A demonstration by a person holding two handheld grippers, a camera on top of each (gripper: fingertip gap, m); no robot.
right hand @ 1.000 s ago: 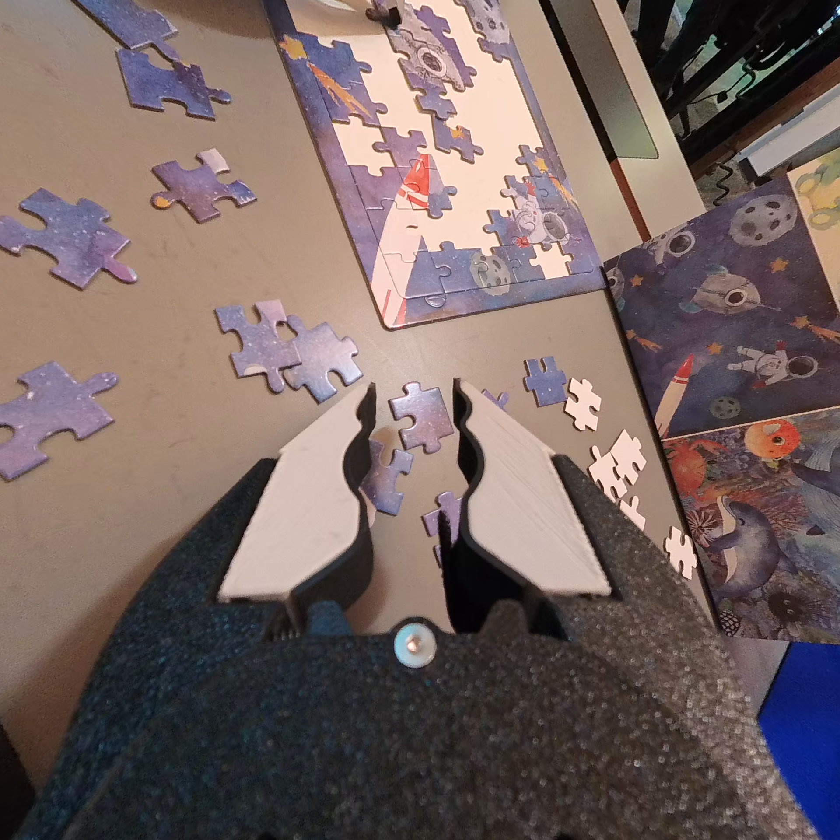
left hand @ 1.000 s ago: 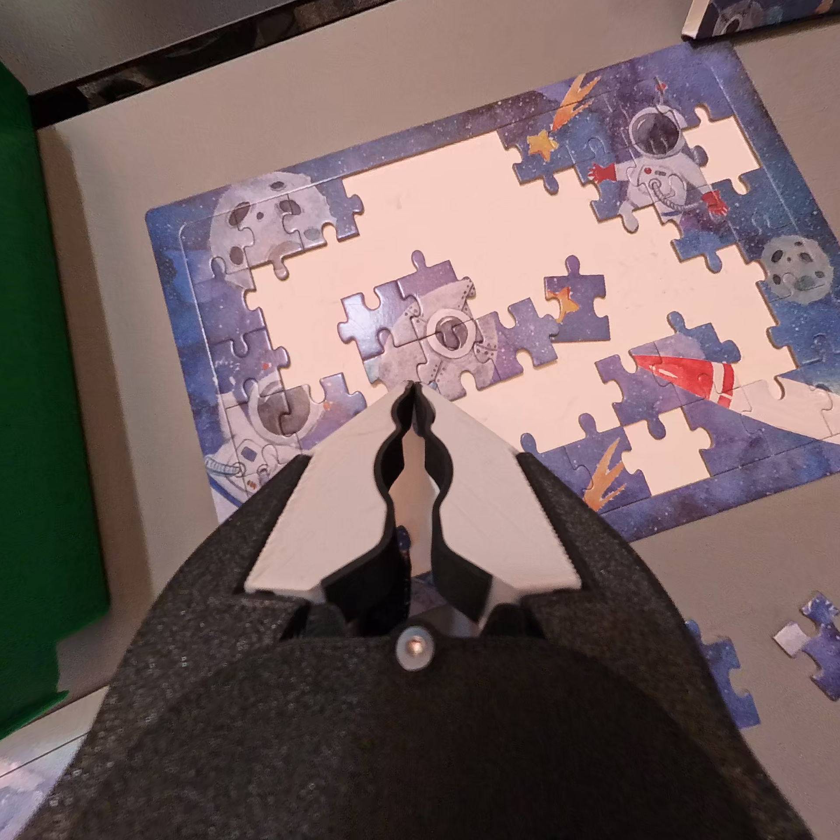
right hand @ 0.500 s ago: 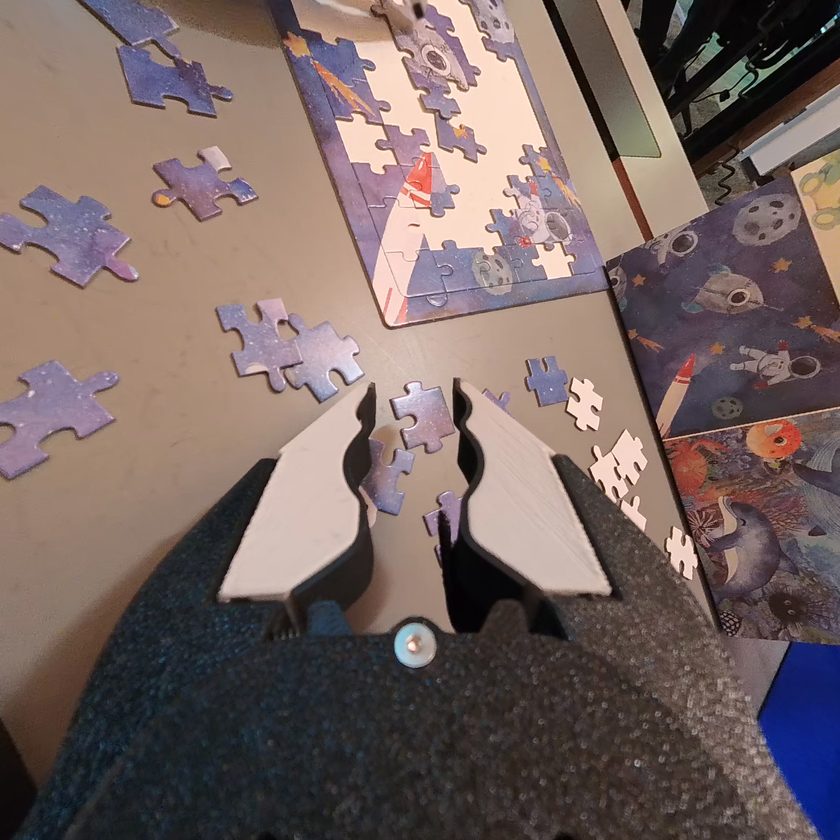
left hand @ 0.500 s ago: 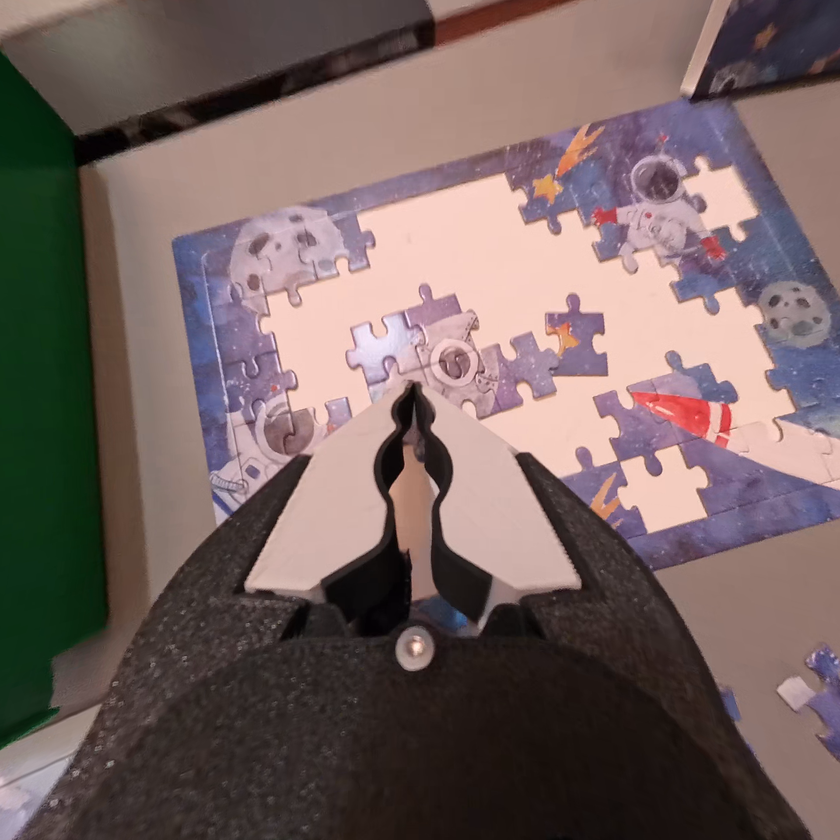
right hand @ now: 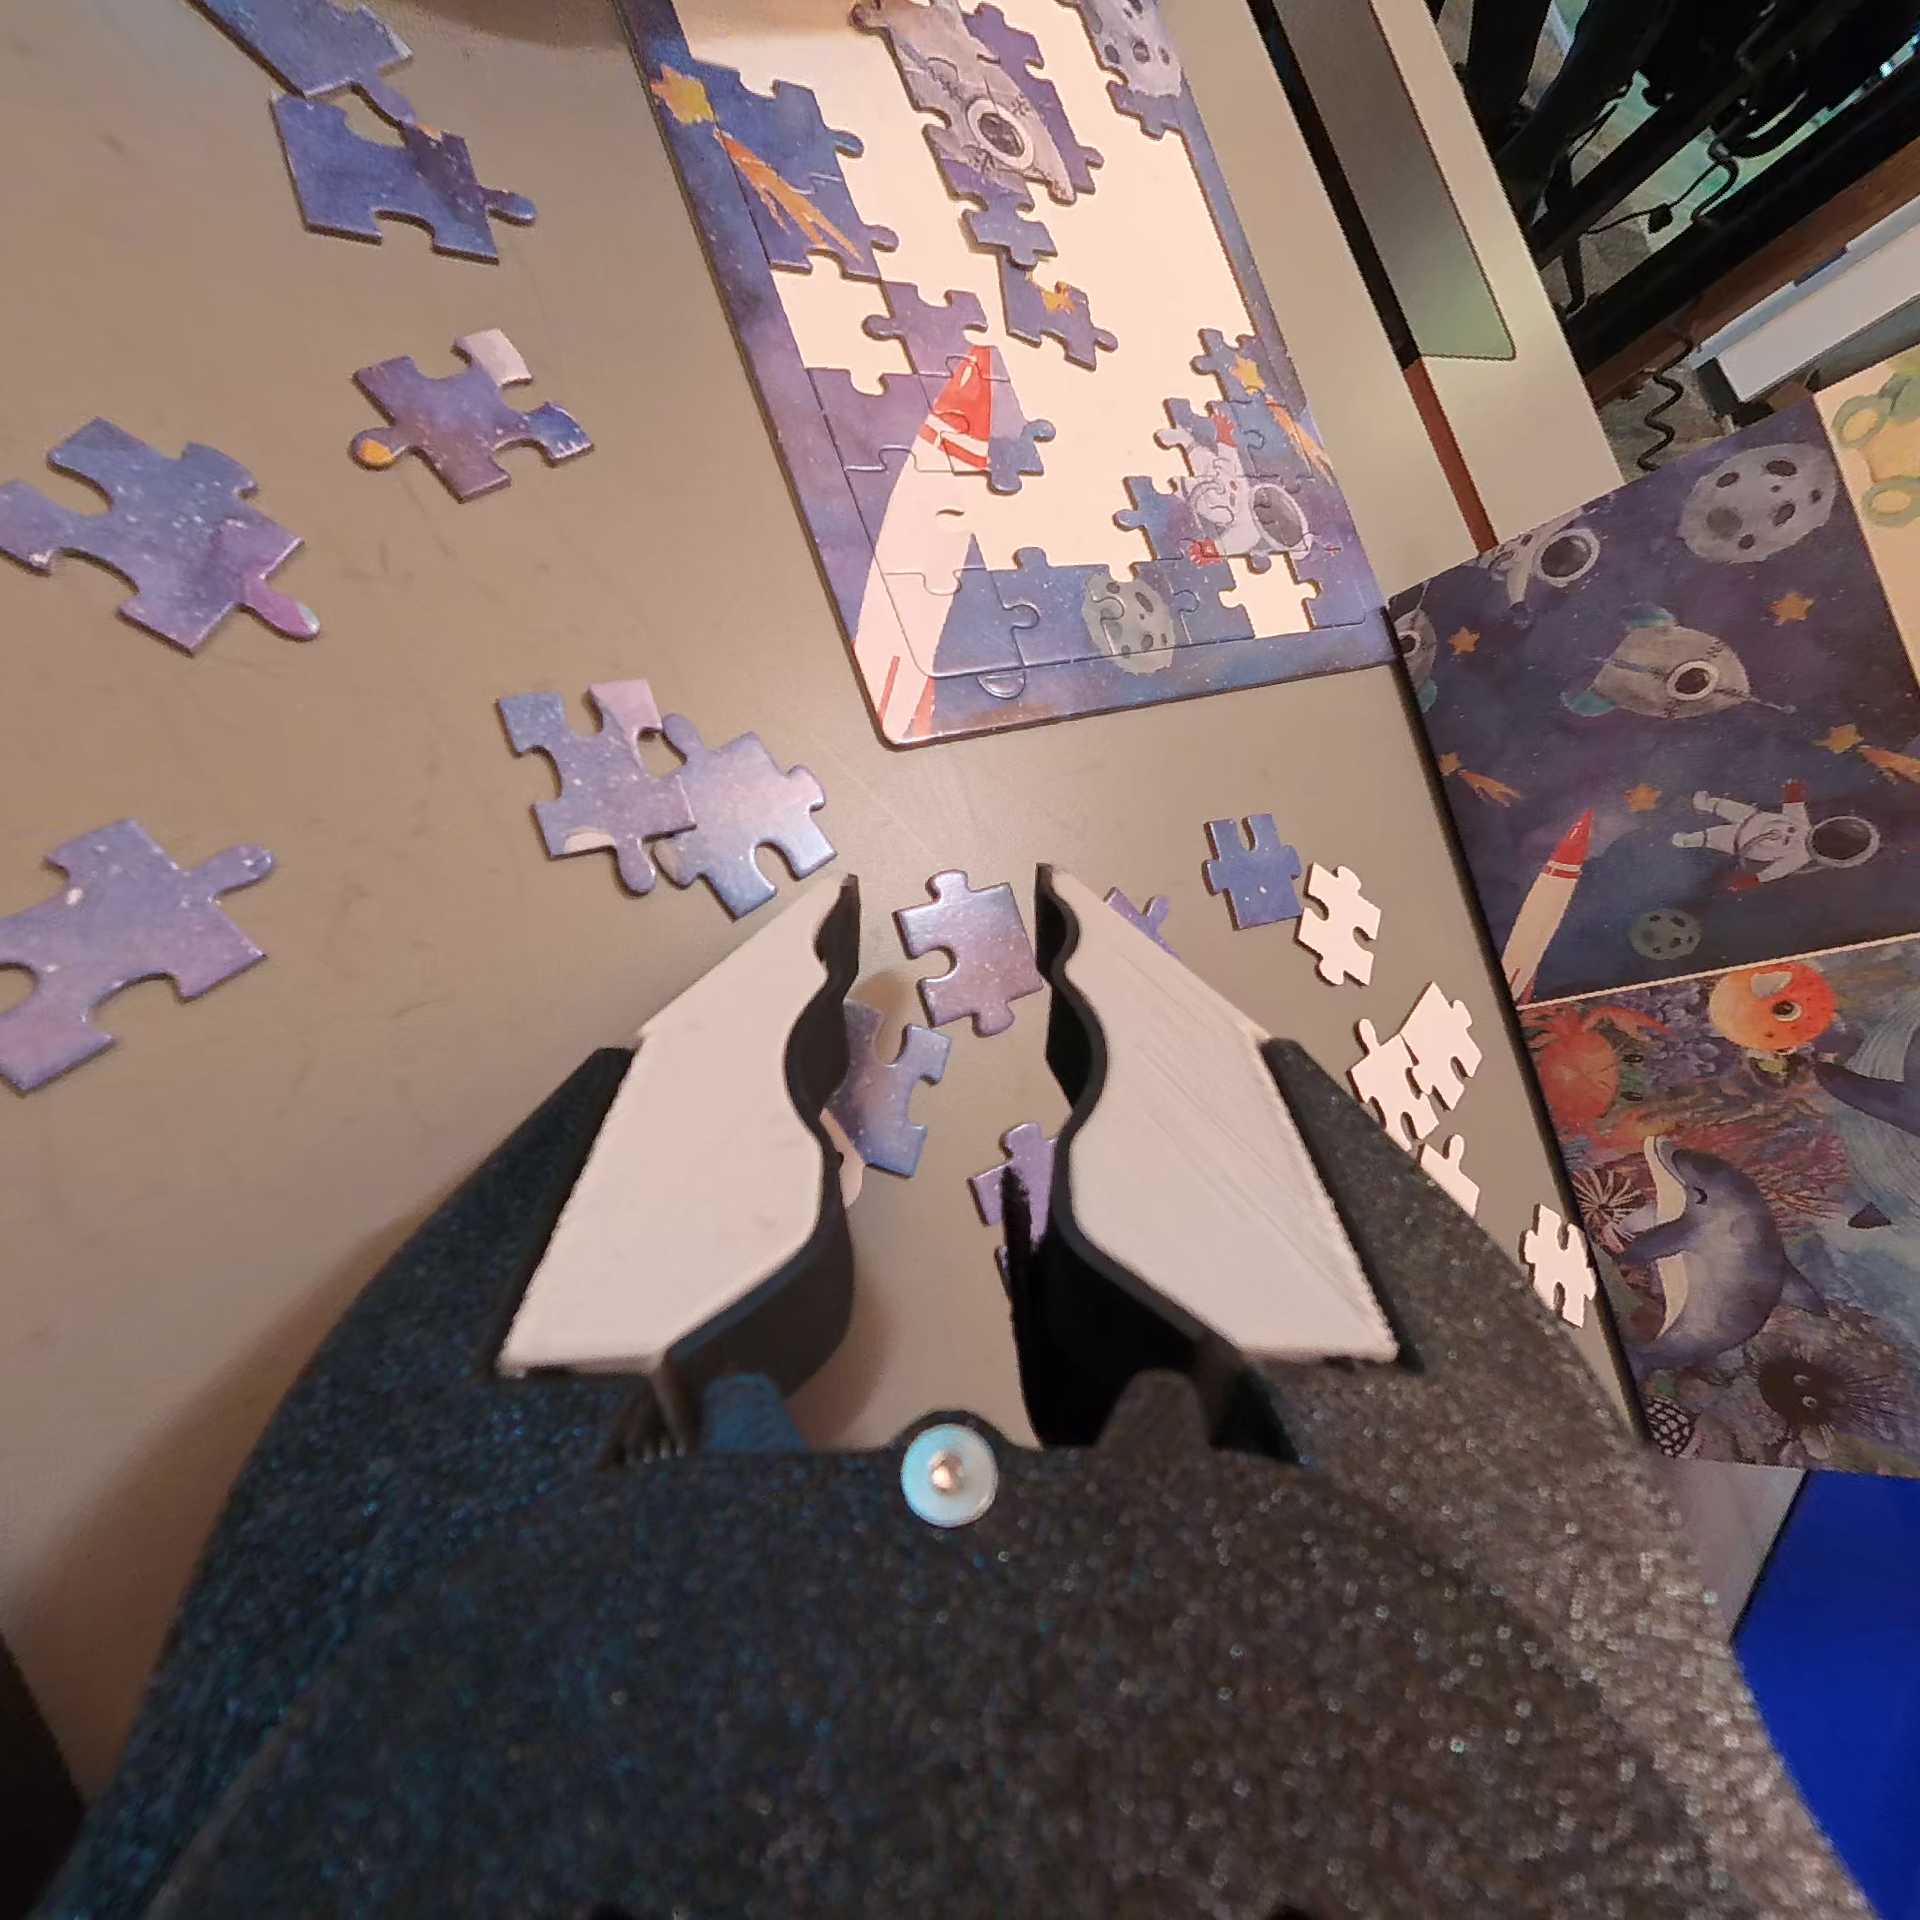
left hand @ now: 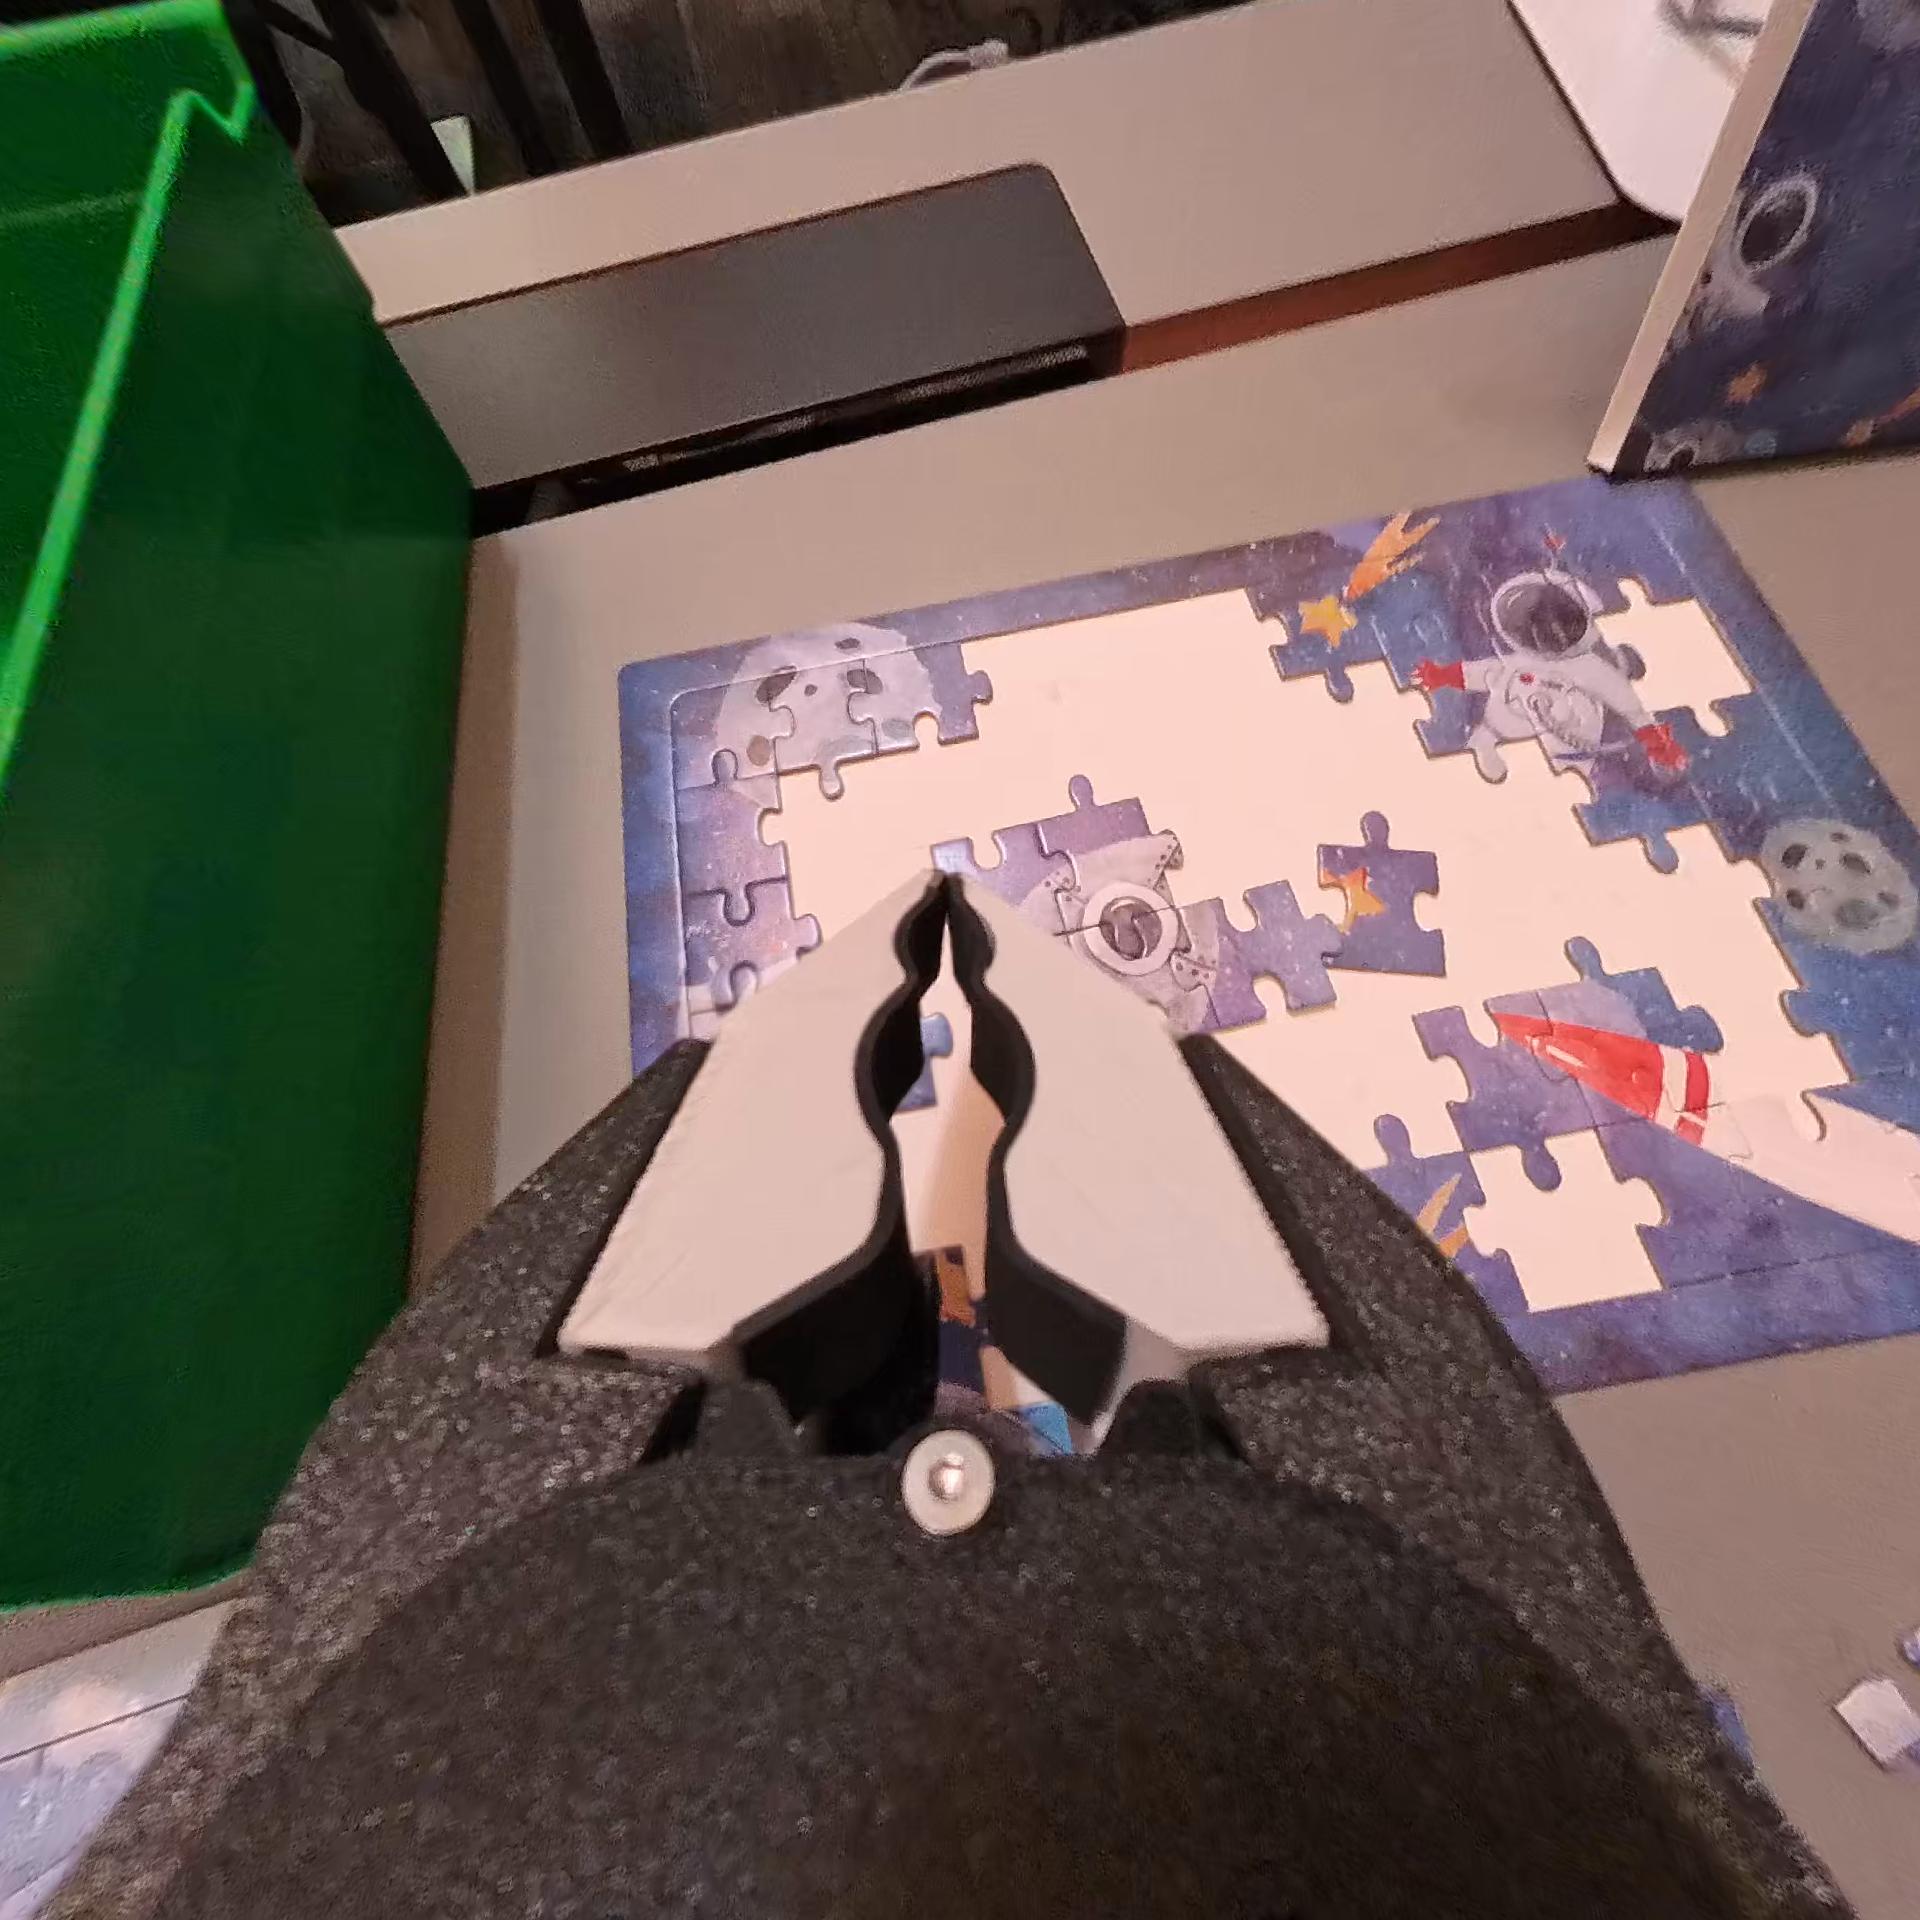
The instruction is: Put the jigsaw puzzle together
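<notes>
Your left gripper (left hand: 943, 881) hung over the puzzle tray (left hand: 1766, 1340), tips pinched together w/ nothing visible between them. In the left wrist view the tips sat in front of the tray's left-centre area, beside the spaceship cluster (left hand: 1127, 925) of joined pieces; contact w/ the board couldn't be told. The tray lay flat on the grey table (left hand: 1714, 1507), part-filled: moon pieces at the far-left corner, an astronaut group (left hand: 1538, 675) at the far right, a red-tipped rocket (left hand: 1600, 1070) near the right edge, lots of bare white backing between. A green bin (left hand: 208, 831) stood just left of the tray.

Your right gripper (right hand: 948, 899) was held wide apart, low over the table & holding nothing. One purple piece (right hand: 971, 951) lay face up between its tips, touching neither as far as you could see. More loose pieces lay around: a joined pair (right hand: 665, 800) just left of the fingers, larger purple ones (right hand: 156, 530) farther left, several white face-down pieces (right hand: 1340, 925) to the right. The picture card (right hand: 1662, 707) w/ the space scene lay to the right, its corner close to the tray's.
</notes>
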